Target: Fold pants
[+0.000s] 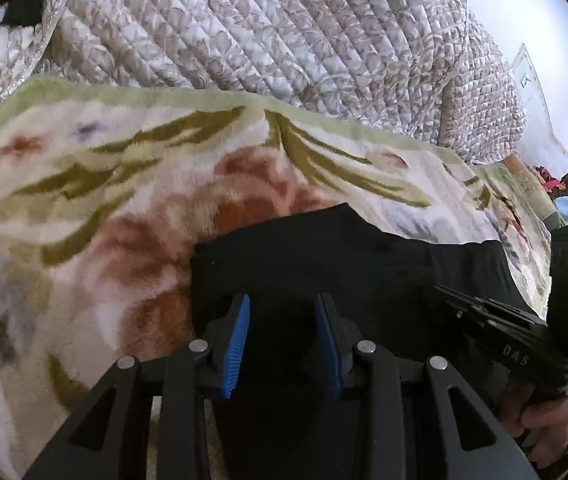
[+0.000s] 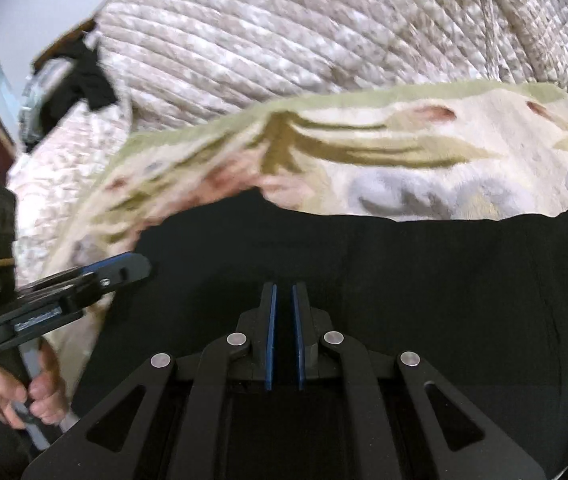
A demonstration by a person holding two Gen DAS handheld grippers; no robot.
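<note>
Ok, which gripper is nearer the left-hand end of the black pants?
Left. The left gripper sits right at that end of the pants, beside the bare blanket; the right gripper is over the cloth further along to the right.

white letters "das" stand on the right hand-held gripper [image 1: 444,290].

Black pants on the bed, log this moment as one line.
pants: flat on floral blanket | left claw: part open | right claw: shut
</note>
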